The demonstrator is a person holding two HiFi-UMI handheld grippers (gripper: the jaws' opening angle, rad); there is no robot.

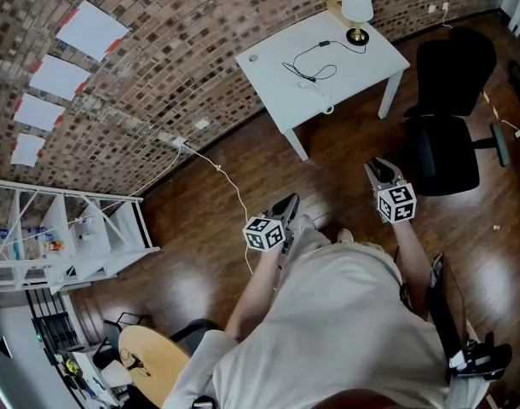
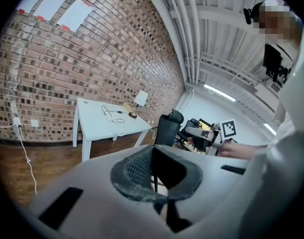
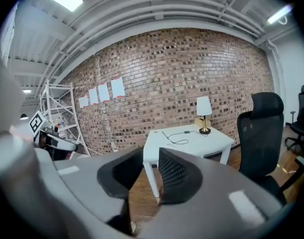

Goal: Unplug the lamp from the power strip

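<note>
A small lamp (image 1: 356, 7) with a white shade and brass foot stands at the far corner of a white table (image 1: 277, 88). Its black cord (image 1: 309, 65) loops over the tabletop toward a pale strip that hardly stands out from the table. Both grippers hang in mid-air over the wooden floor, well short of the table. My left gripper (image 1: 290, 201) has its pads together with nothing in them. My right gripper (image 1: 375, 167) is open and empty. The lamp (image 2: 140, 99) shows far off in the left gripper view, and the lamp (image 3: 204, 108) likewise in the right gripper view.
A black office chair (image 1: 447, 118) stands right of the table. A white cable (image 1: 222, 173) runs from a wall socket along the brick wall and across the floor. A white metal rack (image 1: 72, 228) stands at the left. A round wooden stool (image 1: 153, 360) is behind me.
</note>
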